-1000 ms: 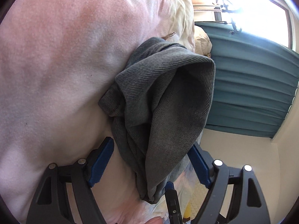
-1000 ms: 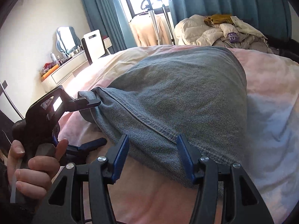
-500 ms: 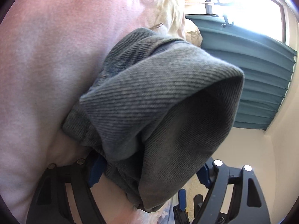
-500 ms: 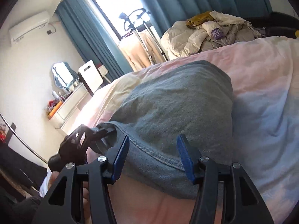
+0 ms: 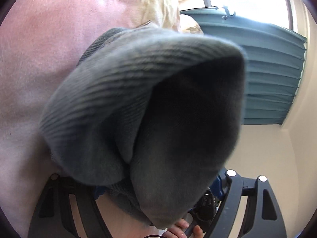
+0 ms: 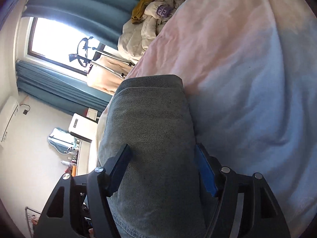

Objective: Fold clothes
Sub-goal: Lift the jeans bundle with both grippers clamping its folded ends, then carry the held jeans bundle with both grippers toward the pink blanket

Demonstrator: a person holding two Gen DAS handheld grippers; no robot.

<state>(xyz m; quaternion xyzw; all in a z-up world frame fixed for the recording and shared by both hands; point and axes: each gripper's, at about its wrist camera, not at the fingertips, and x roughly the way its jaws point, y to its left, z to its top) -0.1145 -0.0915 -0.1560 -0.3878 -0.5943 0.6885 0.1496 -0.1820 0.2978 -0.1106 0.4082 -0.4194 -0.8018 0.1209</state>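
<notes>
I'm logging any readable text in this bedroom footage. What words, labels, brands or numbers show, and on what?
"AN" over "TU": white letters on a purple patch in the pale clothes pile; it is partly folded, so the word is incomplete.
Air conditioner: small marks, too blurred to read.
Grey denim garment: no text visible in either view.

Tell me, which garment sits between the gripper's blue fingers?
The grey-blue jeans, lying on the pink bedspread; the white and mustard clothes pile sits far off by the curtains.
</notes>
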